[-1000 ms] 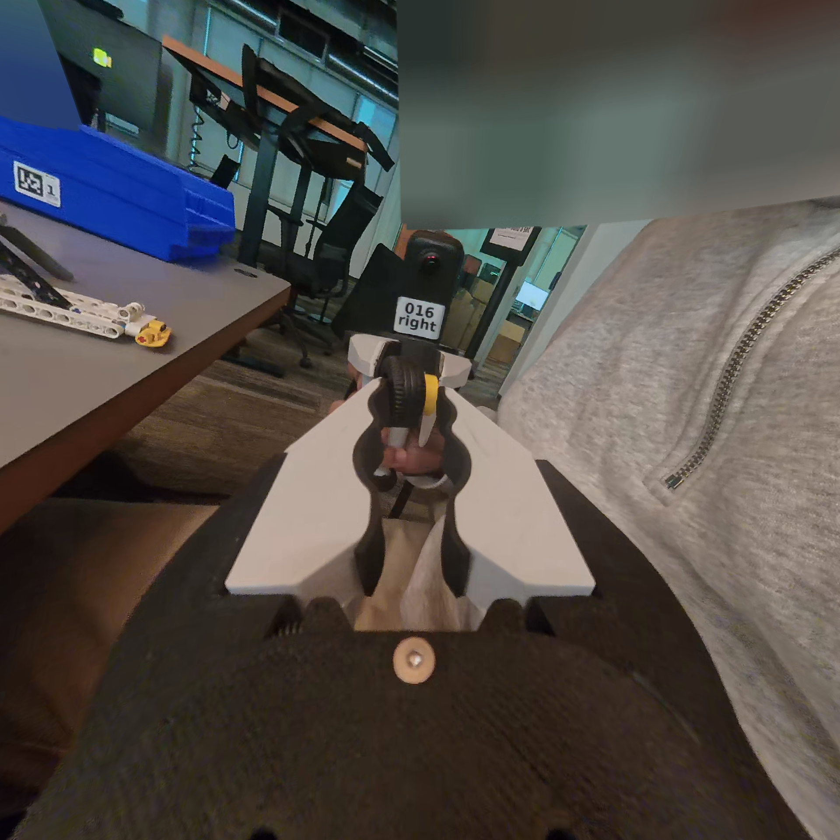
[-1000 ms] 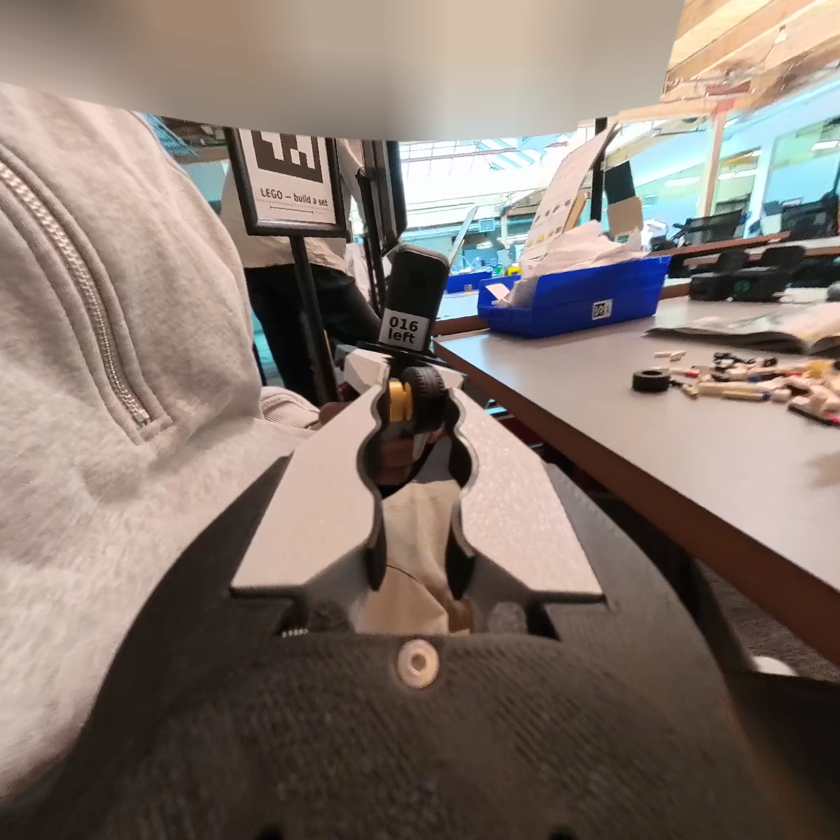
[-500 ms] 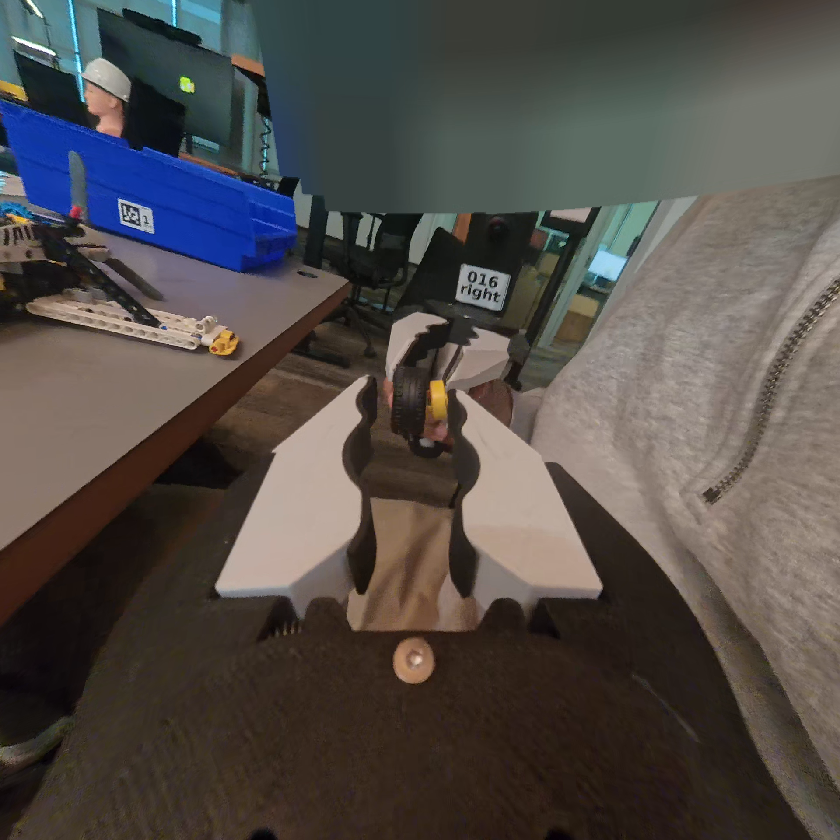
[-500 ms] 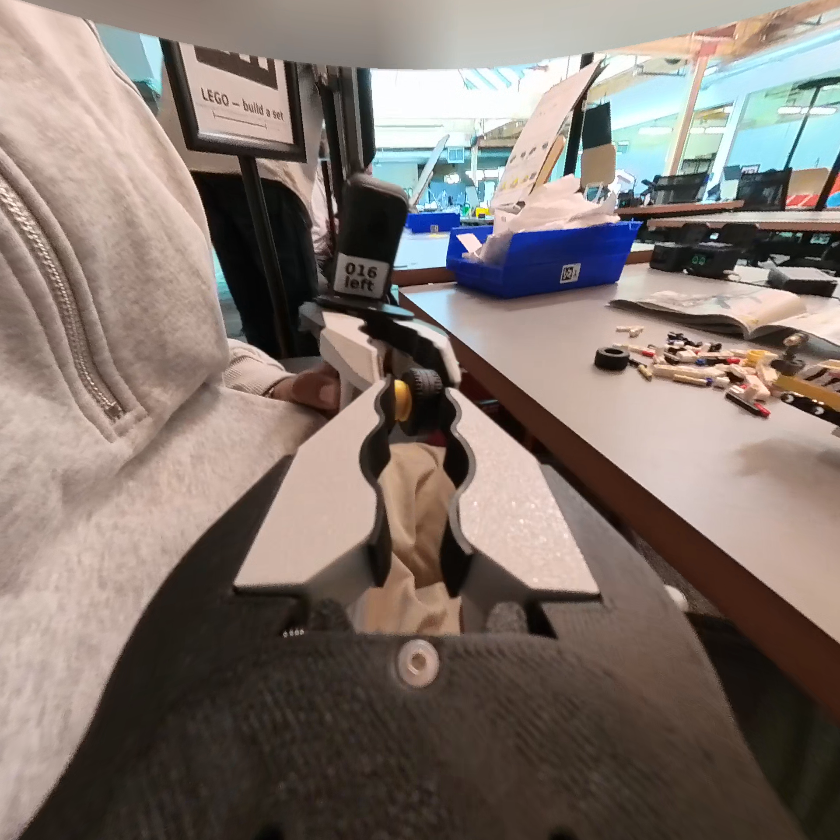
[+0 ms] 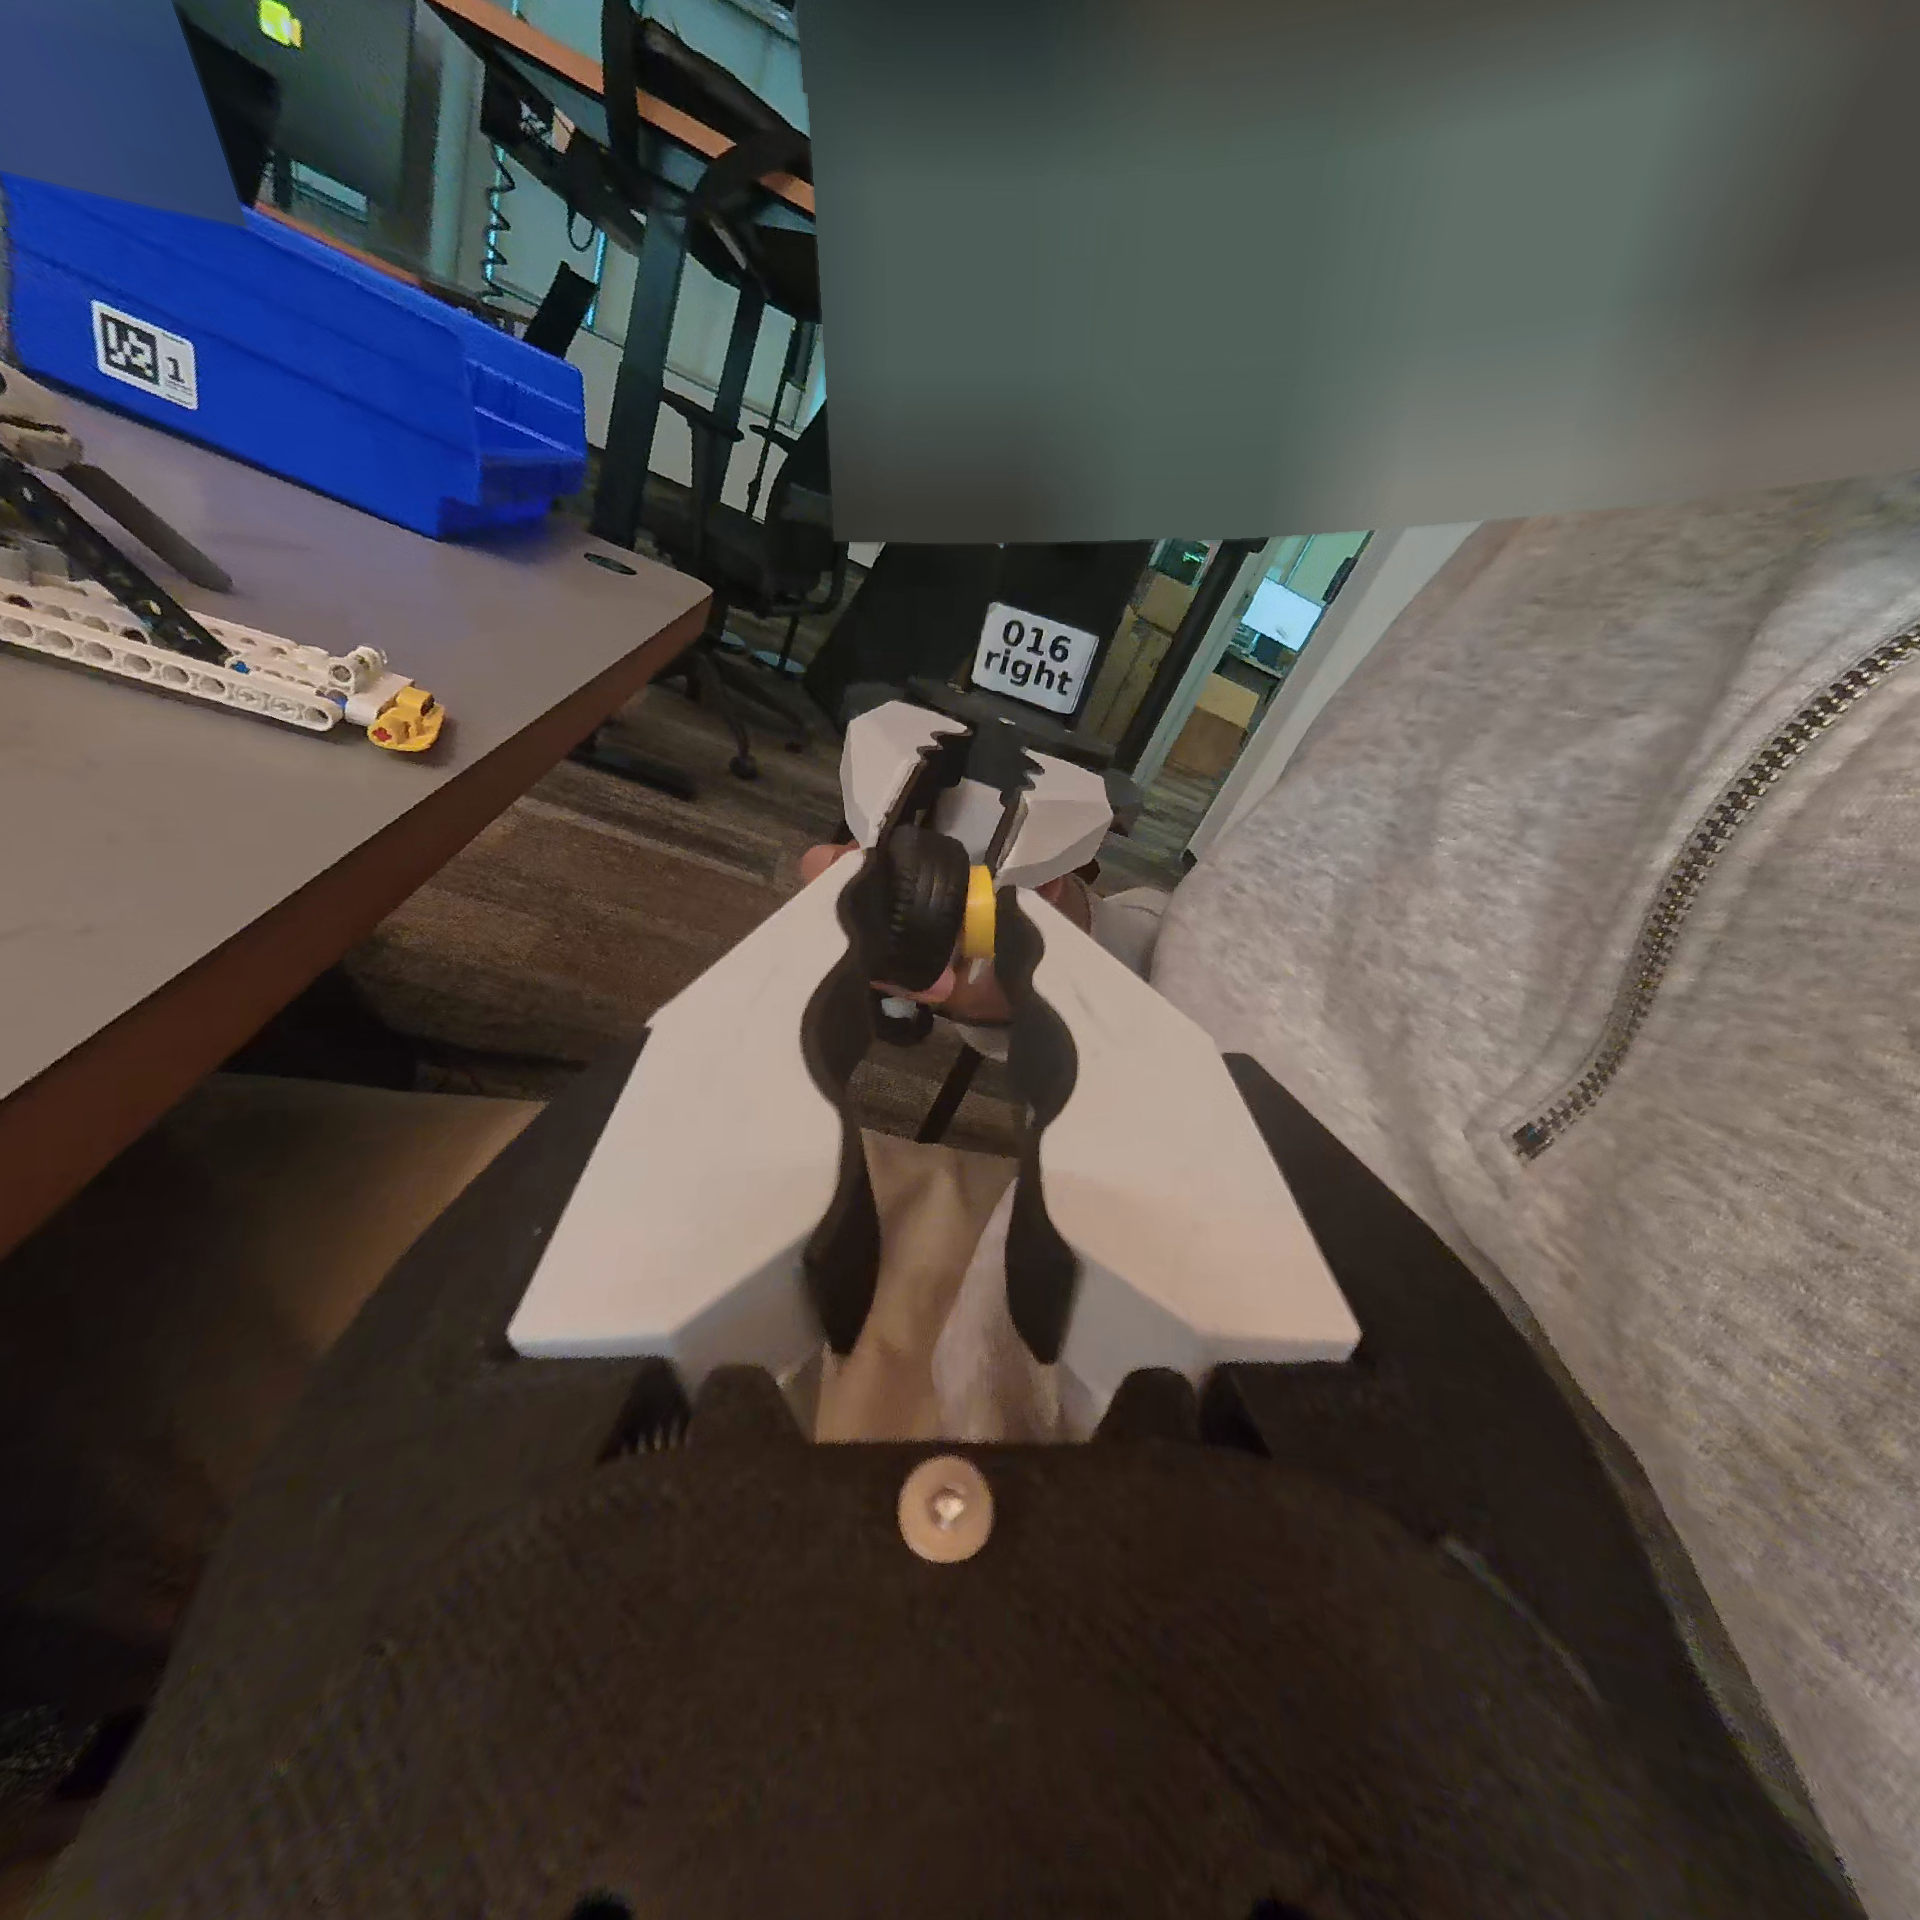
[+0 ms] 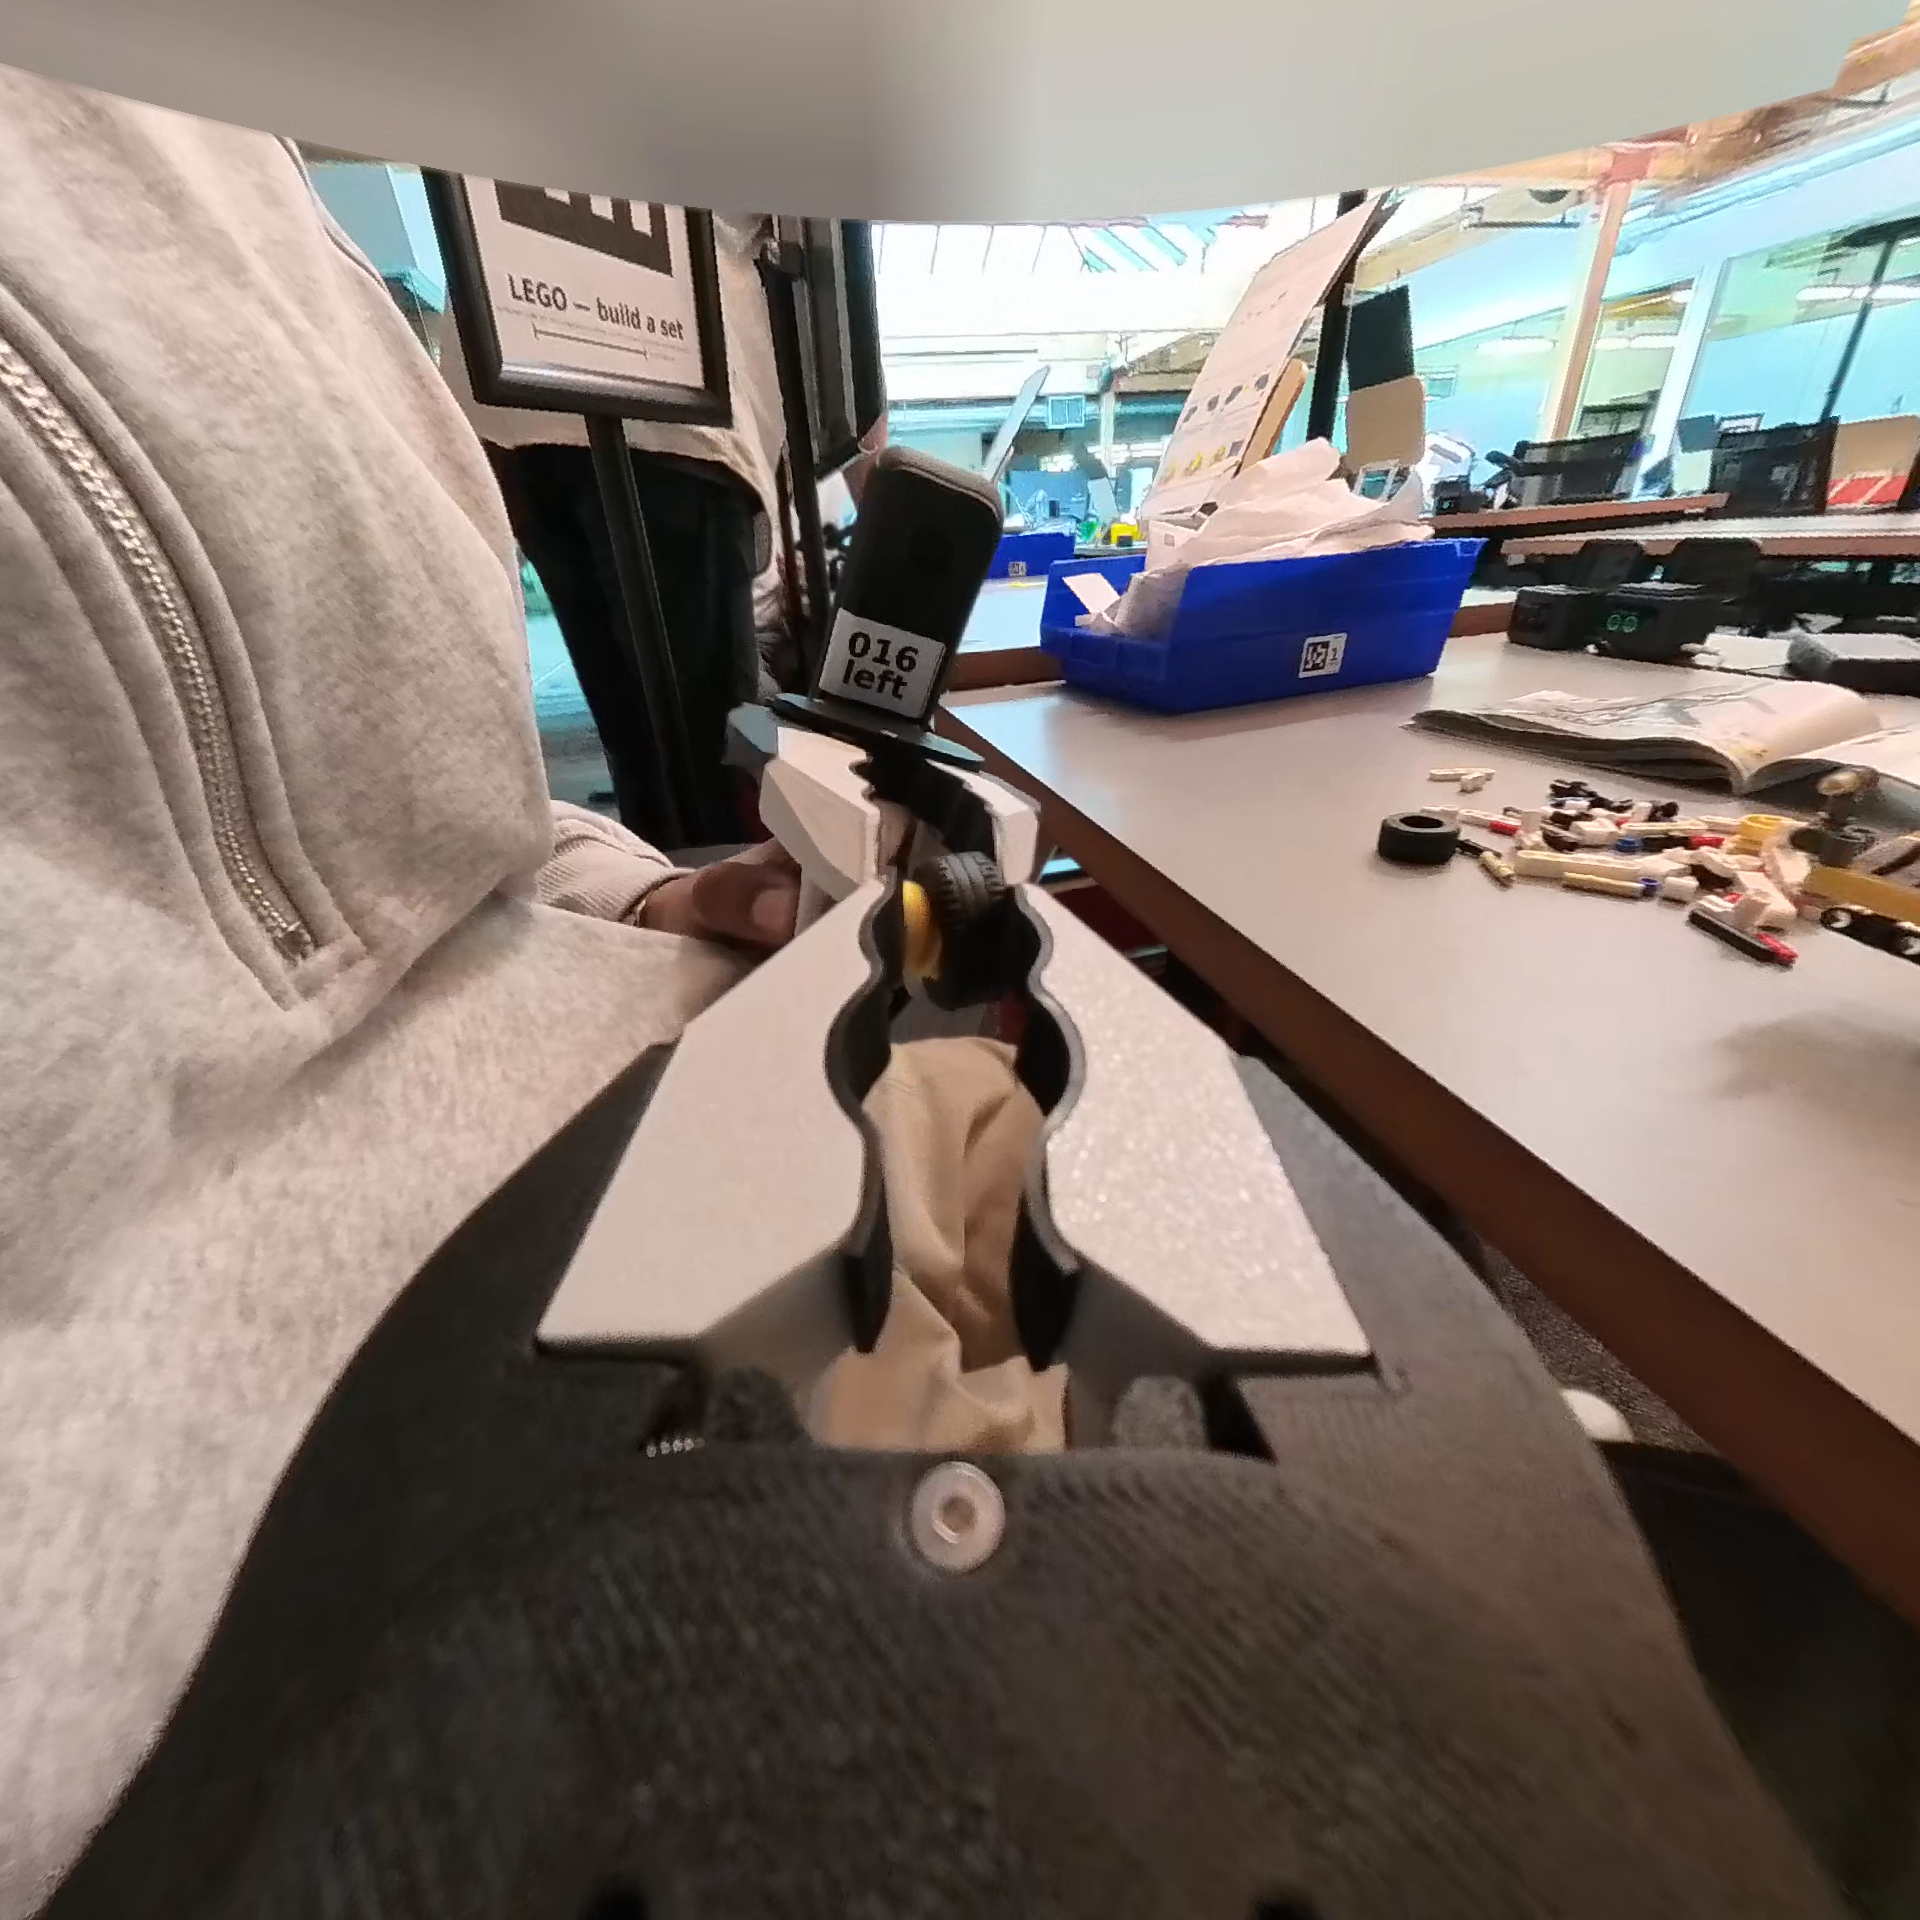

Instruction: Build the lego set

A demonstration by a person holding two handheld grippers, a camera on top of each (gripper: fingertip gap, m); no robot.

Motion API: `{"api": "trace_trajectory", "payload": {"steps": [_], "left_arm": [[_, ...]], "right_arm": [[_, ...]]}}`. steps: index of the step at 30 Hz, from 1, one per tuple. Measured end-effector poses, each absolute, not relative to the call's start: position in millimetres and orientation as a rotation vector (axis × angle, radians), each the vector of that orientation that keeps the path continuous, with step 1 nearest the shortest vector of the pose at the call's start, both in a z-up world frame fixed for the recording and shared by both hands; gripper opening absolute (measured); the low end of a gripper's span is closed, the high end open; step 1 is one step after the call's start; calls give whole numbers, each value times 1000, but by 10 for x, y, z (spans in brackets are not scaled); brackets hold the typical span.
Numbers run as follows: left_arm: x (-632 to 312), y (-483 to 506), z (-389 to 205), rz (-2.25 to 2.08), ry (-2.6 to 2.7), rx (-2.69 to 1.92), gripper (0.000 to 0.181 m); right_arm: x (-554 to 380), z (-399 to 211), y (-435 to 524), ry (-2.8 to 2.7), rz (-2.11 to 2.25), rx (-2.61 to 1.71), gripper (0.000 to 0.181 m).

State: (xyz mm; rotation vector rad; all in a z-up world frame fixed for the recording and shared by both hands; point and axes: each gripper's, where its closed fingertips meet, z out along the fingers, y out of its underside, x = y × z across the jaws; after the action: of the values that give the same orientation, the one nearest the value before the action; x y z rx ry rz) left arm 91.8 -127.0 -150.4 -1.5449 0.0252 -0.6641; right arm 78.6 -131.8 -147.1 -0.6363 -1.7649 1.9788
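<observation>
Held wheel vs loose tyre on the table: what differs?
The held wheel carries a yellow hub; the loose tyre shows none. The held wheel is off the table, on edge at the right gripper tips; the loose tyre appears to lie flat on it. Both have black tyres.
</observation>
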Motion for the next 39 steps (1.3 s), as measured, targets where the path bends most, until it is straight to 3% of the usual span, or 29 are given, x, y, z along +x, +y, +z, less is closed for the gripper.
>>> {"api": "trace_trajectory", "payload": {"steps": [3,5,6,11,21,39], "left_arm": [[898,-1245,-1484,-607,27,-1532,21],[875,-1226,-1509,-553,26,-1547,39],[895,-1230,-1519,-565,39,-1554,39],[985,-1268,-1434,-646,74,-1508,27],[1043,-1301,-1351,-682,98,-1482,27],[929,-1212,-1534,-874,-60,-1503,25]], "right_arm": [[782,-1437,-1292,-1730,1993,-637,18],[817,-1335,-1270,-1662,2039,-602,17],[829,-1292,-1259,-1633,2052,-587,18],[867,-1260,-1342,-1629,1953,-487,18],[931,-1171,-1382,-1614,1836,-376,18],[766,-1352,-1232,-1592,2329,-712,19]]}}
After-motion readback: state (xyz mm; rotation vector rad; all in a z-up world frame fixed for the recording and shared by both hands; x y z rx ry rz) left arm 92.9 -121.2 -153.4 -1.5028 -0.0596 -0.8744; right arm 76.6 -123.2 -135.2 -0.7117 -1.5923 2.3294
